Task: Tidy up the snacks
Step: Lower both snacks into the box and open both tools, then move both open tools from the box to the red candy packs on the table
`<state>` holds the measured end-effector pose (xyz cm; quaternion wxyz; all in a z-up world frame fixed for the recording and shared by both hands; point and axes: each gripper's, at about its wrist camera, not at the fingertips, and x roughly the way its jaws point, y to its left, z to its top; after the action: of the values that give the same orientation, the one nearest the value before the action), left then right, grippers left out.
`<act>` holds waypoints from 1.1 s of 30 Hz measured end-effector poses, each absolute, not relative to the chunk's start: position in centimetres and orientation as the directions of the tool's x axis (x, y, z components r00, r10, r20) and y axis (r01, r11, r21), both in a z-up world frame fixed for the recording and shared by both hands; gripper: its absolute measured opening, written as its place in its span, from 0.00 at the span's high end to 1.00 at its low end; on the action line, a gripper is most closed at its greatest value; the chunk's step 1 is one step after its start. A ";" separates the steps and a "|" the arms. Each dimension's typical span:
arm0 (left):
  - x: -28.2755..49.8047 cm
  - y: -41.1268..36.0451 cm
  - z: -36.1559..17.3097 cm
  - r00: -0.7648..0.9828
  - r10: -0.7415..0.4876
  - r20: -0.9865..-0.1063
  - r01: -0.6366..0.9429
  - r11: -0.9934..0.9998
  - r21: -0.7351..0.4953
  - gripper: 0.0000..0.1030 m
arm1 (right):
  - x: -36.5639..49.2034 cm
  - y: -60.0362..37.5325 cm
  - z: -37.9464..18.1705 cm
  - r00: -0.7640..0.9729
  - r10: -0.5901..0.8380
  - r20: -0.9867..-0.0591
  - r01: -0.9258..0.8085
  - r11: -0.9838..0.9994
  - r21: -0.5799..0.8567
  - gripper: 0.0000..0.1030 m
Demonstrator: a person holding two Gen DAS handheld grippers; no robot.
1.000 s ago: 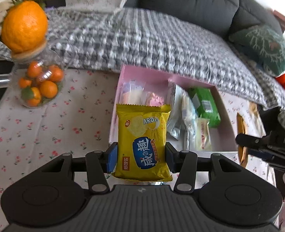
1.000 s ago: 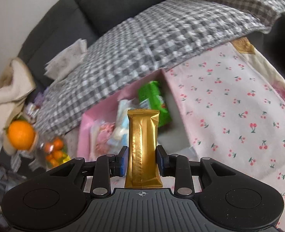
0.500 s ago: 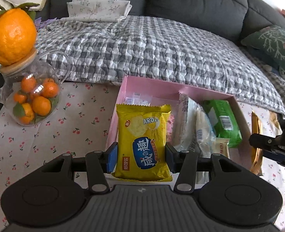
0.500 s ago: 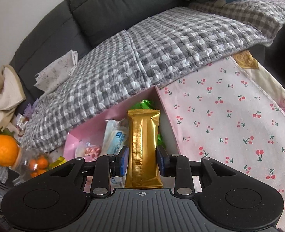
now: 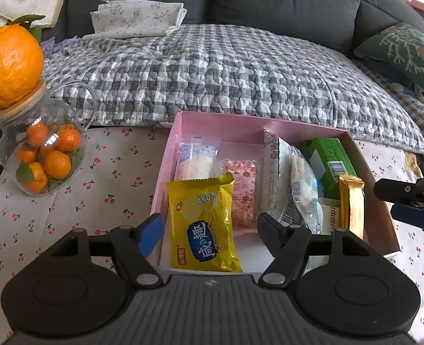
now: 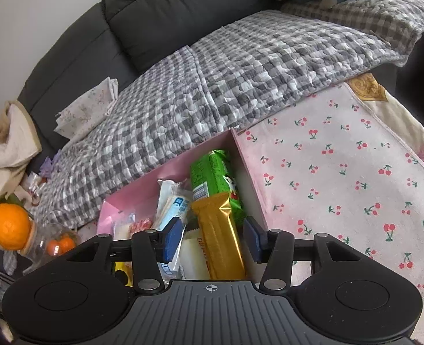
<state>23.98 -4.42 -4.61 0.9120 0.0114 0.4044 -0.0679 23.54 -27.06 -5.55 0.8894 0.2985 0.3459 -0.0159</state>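
A pink box (image 5: 217, 120) on the cherry-print tablecloth holds several snack packets. My left gripper (image 5: 210, 228) is open over its near left part; the yellow cracker packet (image 5: 202, 221) lies in the box between the spread fingers, free of the pads. My right gripper (image 6: 213, 240) is open over the box's right end (image 6: 248, 172); the gold bar (image 6: 220, 235) lies loose between its fingers, on a white packet beside the green packet (image 6: 212, 172). The gold bar (image 5: 351, 205) and the right gripper's fingertips (image 5: 396, 194) also show in the left wrist view.
A glass jar of small oranges (image 5: 43, 155) with a big orange (image 5: 9, 64) on its lid stands left of the box. A sofa with a grey checked quilt (image 5: 226, 69) lies right behind the table. Cherry-print cloth (image 6: 341, 178) stretches right of the box.
Both grippers have moved down over the box and opened. The yellow packet and the gold bar, held before, now lie in the box.
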 end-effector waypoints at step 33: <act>14.6 -3.4 0.8 0.640 -0.161 -0.751 0.263 0.965 0.017 0.07 | 14.2 -23.1 -0.3 0.636 0.153 -0.756 0.207 0.911 0.358 0.23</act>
<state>14.63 -3.36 0.79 0.9035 0.0622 0.4075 -0.1173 14.21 -23.06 -0.31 0.8795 0.2108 0.4264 -0.0154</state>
